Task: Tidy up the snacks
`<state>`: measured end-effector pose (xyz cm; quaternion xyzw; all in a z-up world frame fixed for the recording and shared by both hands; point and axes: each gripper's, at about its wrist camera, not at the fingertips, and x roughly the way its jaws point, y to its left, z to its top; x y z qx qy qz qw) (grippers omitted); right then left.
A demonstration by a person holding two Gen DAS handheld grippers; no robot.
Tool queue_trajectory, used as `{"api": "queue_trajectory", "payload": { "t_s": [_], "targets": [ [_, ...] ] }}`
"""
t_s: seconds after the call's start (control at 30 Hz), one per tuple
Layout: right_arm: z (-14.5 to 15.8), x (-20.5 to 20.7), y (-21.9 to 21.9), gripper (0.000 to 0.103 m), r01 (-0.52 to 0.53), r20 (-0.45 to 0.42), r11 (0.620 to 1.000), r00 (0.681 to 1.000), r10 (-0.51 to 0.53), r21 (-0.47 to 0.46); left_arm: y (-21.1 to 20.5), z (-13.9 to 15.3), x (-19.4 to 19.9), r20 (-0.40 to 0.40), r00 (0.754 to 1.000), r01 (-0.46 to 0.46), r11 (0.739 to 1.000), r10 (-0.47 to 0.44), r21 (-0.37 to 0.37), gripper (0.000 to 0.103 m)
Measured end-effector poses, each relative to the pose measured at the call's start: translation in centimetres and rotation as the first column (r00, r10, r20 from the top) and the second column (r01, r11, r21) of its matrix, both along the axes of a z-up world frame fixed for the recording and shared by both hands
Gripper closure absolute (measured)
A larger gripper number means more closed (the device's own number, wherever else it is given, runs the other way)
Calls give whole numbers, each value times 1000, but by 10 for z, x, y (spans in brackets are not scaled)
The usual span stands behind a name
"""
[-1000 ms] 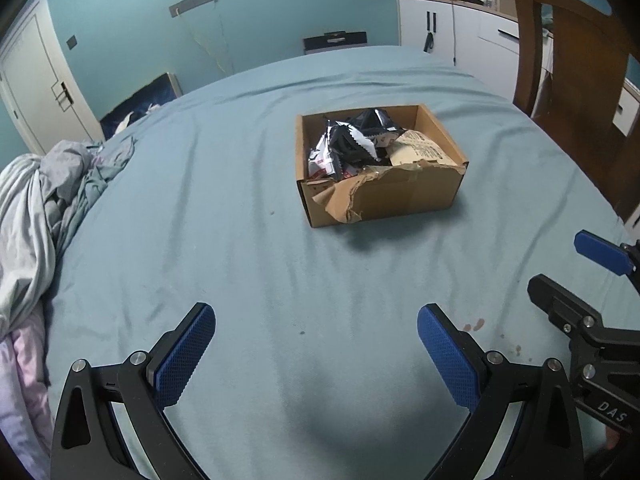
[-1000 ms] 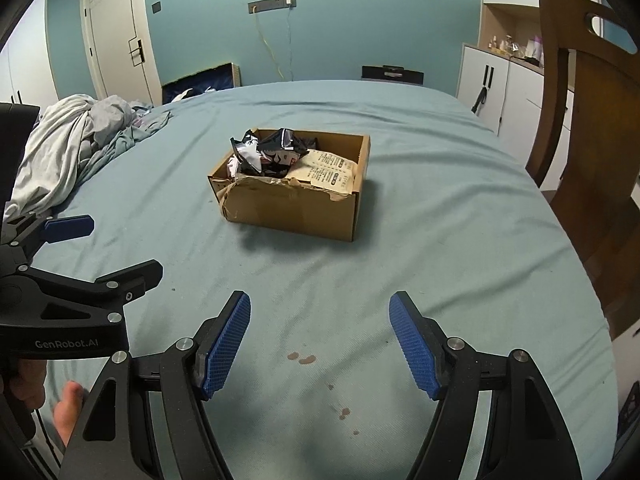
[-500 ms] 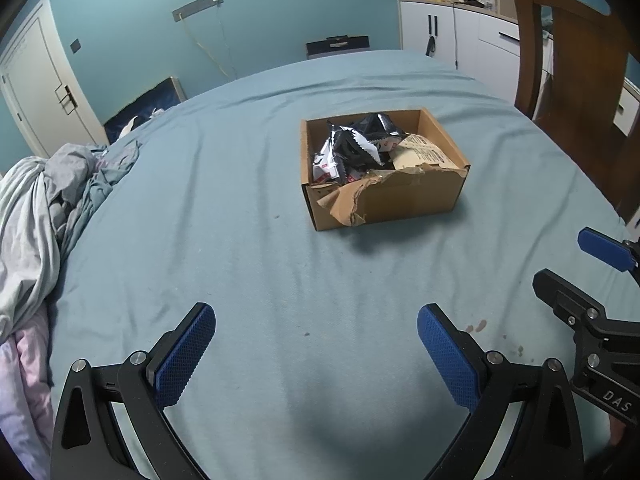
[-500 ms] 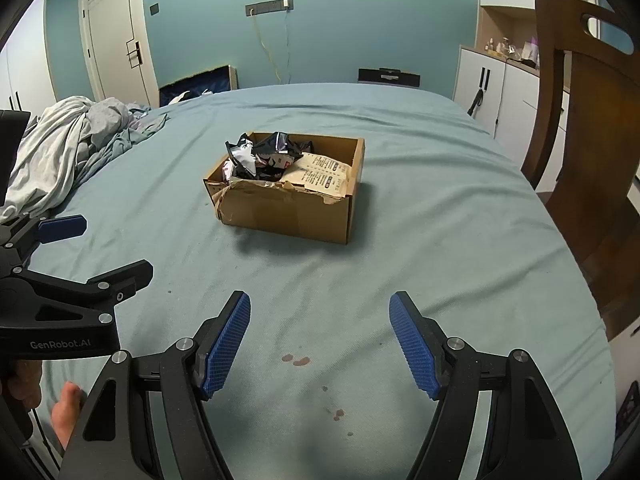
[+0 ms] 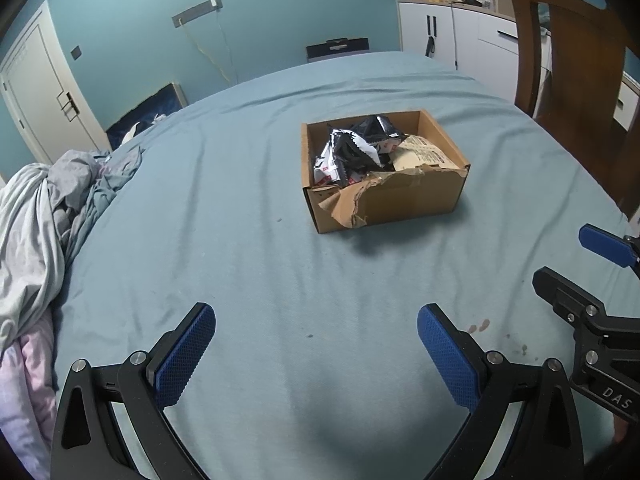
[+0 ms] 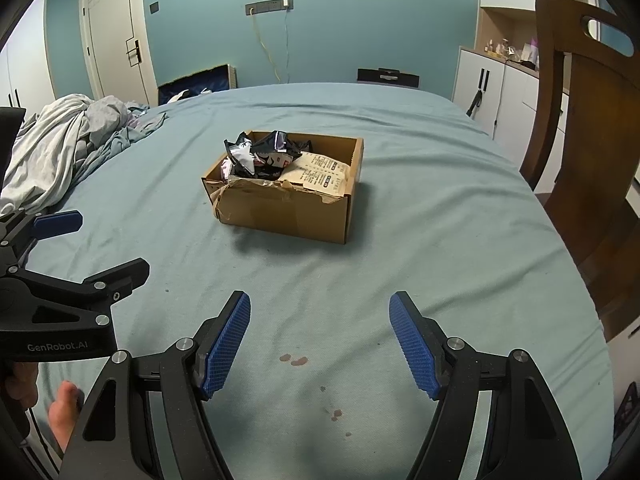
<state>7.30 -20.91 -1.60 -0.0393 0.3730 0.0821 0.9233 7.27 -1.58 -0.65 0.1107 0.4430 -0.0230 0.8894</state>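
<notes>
A torn brown cardboard box [image 5: 404,204] sits in the middle of the blue bed, also in the right wrist view [image 6: 280,216]. It holds several black-and-white snack packets [image 5: 352,148] [image 6: 260,154] and a tan printed packet [image 5: 424,154] [image 6: 324,174]. My left gripper [image 5: 316,344] is open and empty, low over the sheet, well short of the box. My right gripper [image 6: 320,340] is open and empty too, beside the left one. Each gripper shows at the edge of the other's view [image 5: 600,280] [image 6: 60,256].
A pile of grey and pink bedclothes [image 5: 36,232] [image 6: 60,148] lies at the left of the bed. A wooden chair [image 6: 592,152] [image 5: 580,80] stands at the right bed edge. White cabinets [image 6: 492,84] line the back right wall. Small dark stains [image 6: 294,360] mark the sheet.
Both grippers have drawn back and lifted slightly, so the box sits a little farther away in both views. Jaws stay open.
</notes>
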Motion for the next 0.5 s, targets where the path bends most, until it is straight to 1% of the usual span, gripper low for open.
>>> {"api": "queue_trajectory", "payload": {
  "t_s": [0.5],
  "targets": [
    [-2,1,1,32,-2,-3,1000,1000,2,-14,0,1,-1,4,1000,1,1000,-1,7,0]
  ]
}}
